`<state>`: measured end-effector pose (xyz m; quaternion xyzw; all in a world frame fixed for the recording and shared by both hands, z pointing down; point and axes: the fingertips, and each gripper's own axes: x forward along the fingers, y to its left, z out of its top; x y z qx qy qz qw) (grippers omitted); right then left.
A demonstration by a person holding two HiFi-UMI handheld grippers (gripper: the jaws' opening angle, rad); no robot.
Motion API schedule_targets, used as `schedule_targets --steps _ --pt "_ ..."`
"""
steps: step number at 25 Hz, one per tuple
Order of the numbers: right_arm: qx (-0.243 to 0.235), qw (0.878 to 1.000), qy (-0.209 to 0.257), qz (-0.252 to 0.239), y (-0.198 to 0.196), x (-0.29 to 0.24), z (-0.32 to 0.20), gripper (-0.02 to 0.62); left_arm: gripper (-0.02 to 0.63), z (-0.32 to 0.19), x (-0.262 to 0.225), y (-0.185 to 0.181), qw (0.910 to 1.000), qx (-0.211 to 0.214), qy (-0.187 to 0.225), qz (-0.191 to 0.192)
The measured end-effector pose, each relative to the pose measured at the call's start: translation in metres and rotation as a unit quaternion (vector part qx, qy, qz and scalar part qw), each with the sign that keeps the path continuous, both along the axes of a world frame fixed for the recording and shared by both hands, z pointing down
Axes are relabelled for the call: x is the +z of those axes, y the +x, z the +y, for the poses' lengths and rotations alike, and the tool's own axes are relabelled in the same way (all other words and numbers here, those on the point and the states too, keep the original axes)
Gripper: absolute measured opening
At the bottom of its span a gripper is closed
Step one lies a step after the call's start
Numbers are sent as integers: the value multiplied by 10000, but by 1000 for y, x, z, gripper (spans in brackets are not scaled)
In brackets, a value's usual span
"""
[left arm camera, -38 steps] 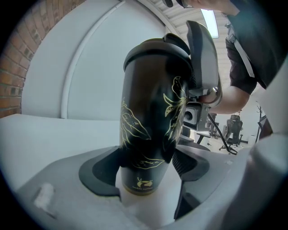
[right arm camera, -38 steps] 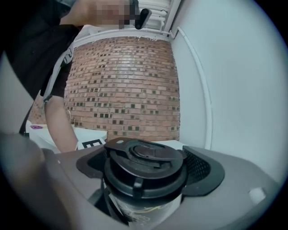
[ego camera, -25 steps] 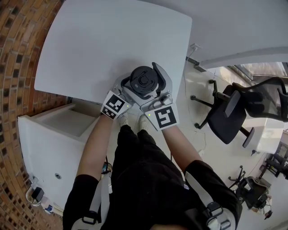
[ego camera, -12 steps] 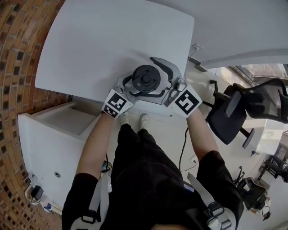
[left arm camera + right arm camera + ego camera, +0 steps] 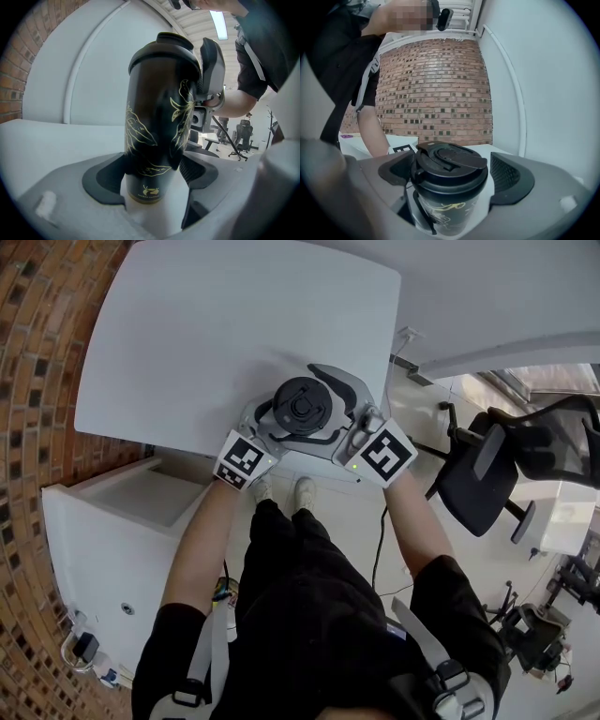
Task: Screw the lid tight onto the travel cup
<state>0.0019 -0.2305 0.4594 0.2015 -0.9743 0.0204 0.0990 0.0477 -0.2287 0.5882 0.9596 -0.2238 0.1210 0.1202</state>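
The travel cup (image 5: 154, 117), black with gold leaf prints, is stood upright on the white table (image 5: 234, 324) and is clamped low on its body by the left gripper (image 5: 154, 174). Both dark pads are pressed against the cup's sides, so the jaws are held apart only by the width of the cup. The foot of the cup is seen just below the pads, resting on the table between the jaw tips.

The black lid (image 5: 449, 161) is seated on top of the cup and is framed by the right gripper (image 5: 453, 175), whose jaws are spread nearly to their widest and have just been closing slightly. The lid is placed between them, close against the left-hand pad, while a narrow gap is seen before the right-hand pad, so no grip is made.
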Motion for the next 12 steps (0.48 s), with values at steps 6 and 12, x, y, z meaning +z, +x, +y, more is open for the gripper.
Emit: schedule_targets --steps 6,12 --pt "989 9946 210 -227 7 -7 -4 497 370 0 0 0 10000 0 -5 3" --pt "2032 9776 283 -479 14 -10 -2 462 370 0 0 1 10000 2 -5 1"
